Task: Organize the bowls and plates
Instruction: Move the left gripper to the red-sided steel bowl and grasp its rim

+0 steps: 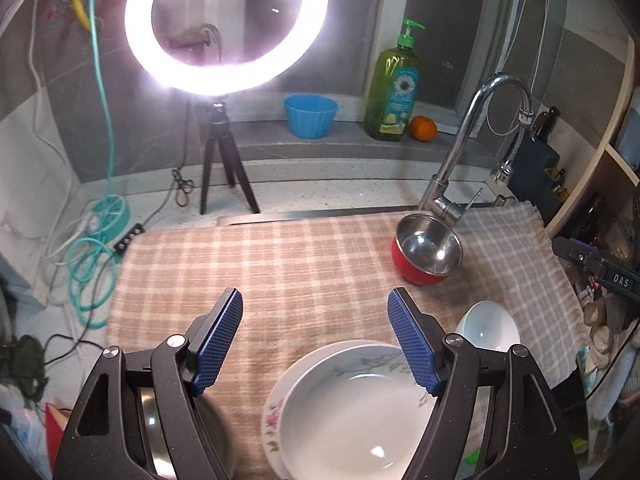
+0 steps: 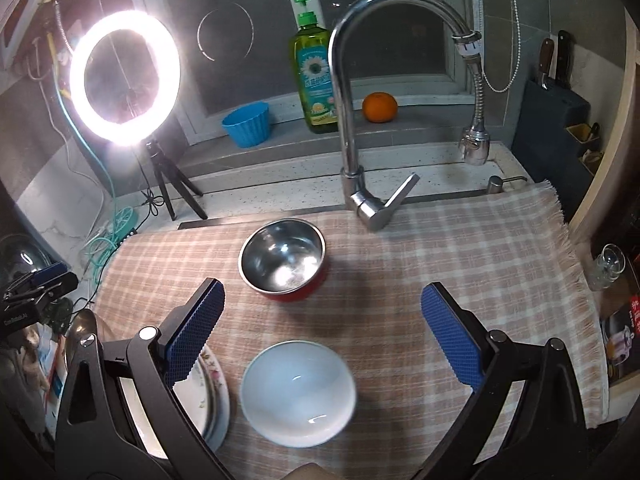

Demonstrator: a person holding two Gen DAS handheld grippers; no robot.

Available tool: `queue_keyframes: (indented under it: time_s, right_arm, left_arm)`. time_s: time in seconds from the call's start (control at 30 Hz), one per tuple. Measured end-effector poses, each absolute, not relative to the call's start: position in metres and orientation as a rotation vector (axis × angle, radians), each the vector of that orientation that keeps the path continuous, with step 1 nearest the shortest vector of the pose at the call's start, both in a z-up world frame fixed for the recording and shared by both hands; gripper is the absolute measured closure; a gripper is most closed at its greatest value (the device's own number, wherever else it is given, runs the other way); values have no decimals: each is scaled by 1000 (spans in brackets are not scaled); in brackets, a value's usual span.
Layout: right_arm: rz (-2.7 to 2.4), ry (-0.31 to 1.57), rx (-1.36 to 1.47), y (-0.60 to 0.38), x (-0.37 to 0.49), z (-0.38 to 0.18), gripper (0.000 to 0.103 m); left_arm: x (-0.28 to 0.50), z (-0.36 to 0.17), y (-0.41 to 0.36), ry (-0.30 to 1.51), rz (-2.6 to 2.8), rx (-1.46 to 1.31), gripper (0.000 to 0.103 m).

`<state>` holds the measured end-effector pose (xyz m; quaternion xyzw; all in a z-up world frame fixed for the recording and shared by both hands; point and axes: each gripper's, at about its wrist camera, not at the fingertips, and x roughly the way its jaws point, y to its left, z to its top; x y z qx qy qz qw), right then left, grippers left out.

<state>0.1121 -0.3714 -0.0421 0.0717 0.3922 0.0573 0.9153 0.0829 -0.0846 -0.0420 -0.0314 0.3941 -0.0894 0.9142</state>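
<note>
stacked plates (image 1: pixel 352 408) beside white bowl (image 2: pixel 298 392) on checked cloth (image 2: pixel 460 264); red steel bowl (image 2: pixel 282 258) behind; left gripper (image 1: pixel 316 340), right gripper (image 2: pixel 320 332) both wide, empty.

The letters "DAS" are printed in white on the black body of the other handheld gripper (image 1: pixel 618 280), seen at the right edge of the left wrist view. In the right wrist view, a white line of lettering is carried on the black gripper body (image 2: pixel 18 314) at the left edge, but it is too small and blurred to be read with certainty. A daisy label is borne by the green pump bottle of dish soap (image 2: pixel 316 80), and its print cannot be made out in either view.
</note>
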Motion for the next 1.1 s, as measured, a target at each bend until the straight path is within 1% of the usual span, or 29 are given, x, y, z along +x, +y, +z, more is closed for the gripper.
queue_keyframes:
  time_s: [0.33,0.4,0.47,0.57,0.6,0.63,0.67,0.7,0.8,0.83,0.87,0.9,1.03,1.1]
  right_arm:
    - [154,868,165,-400,149,-66,3]
    - [172,889,180,-401,158,-74,5]
    - [198,917,201,-401,167,-83,14]
    - [230,950,220,-399,181,-95,20]
    - [240,957,226,-398,185,-99,21]
    - [251,963,232,-397,189,-102,24]
    - [264,973,239,-396,194,-105,28]
    - [274,980,244,-394,197,-107,30]
    - [299,1000,252,-390,208,-115,35]
    - [308,1008,255,-388,211,-118,39]
    - [315,1019,262,-386,215,-122,42]
    - [320,1027,270,-386,218,-125,43]
    - [338,1067,299,-384,228,-138,55]
    - [340,1085,313,-383,233,-145,57]
  left_arm:
    - [134,-70,-124,894,-249,-157,28]
    - [144,-78,-131,920,-262,-181,28]
    - [154,-86,-142,939,-274,-191,29]
    - [165,-97,-154,961,-287,-204,31]
    - [170,-101,-158,975,-292,-211,33]
    - [173,-104,-160,984,-295,-217,35]
    - [177,-107,-163,992,-298,-221,41]
    - [181,-110,-166,1001,-303,-222,47]
    - [190,-115,-174,1018,-313,-215,51]
    - [193,-118,-176,1030,-321,-224,52]
    - [196,-121,-177,1040,-326,-237,55]
    - [199,-123,-177,1050,-331,-253,58]
    - [206,-130,-182,1068,-334,-253,62]
    - [209,-133,-184,1076,-337,-247,64]
